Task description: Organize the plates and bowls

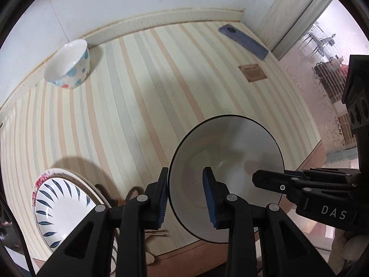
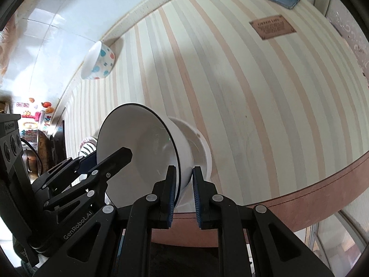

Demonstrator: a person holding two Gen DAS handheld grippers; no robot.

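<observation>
Both grippers pinch the white bowl (image 1: 227,177): left gripper (image 1: 188,198) at nine o'clock, right gripper (image 2: 183,192) at three, tilted above the tabletop (image 1: 138,92).

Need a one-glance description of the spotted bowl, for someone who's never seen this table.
On the striped table, look to the far edge along the white wall. The spotted bowl stands alone there, upright: white inside, blue and red dots outside, unlike the plain black-rimmed bowl held by both grippers.
</observation>
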